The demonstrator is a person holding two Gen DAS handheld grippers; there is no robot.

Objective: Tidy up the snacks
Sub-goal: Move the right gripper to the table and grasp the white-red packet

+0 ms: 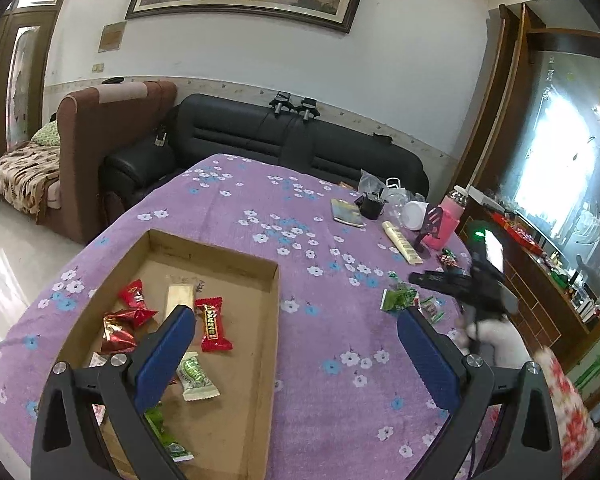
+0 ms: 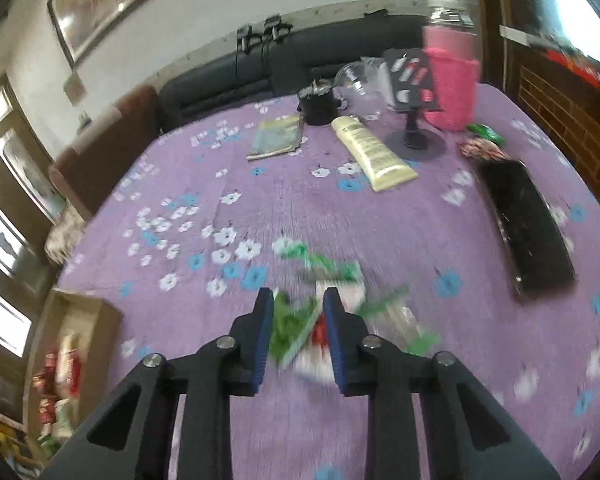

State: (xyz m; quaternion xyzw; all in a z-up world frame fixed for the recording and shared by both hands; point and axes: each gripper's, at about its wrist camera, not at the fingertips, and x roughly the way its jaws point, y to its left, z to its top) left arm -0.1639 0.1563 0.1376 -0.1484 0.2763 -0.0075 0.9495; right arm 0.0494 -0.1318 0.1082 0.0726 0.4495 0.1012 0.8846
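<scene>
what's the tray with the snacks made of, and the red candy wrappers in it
The tray looks like plain brown cardboard: matte, with raw cut edges and folded-up walls. The red candy wrappers seem to be foil or metallised plastic film, since they are crinkled and catch shiny highlights; which of the two cannot be told.

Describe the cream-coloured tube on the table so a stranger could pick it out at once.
Start at the purple flowered tablecloth and go to its far side, where the pink bottle stands. The cream tube lies flat between a thin booklet and a black phone stand. It is the only long, pale yellow thing there, with dark print along it.
</scene>
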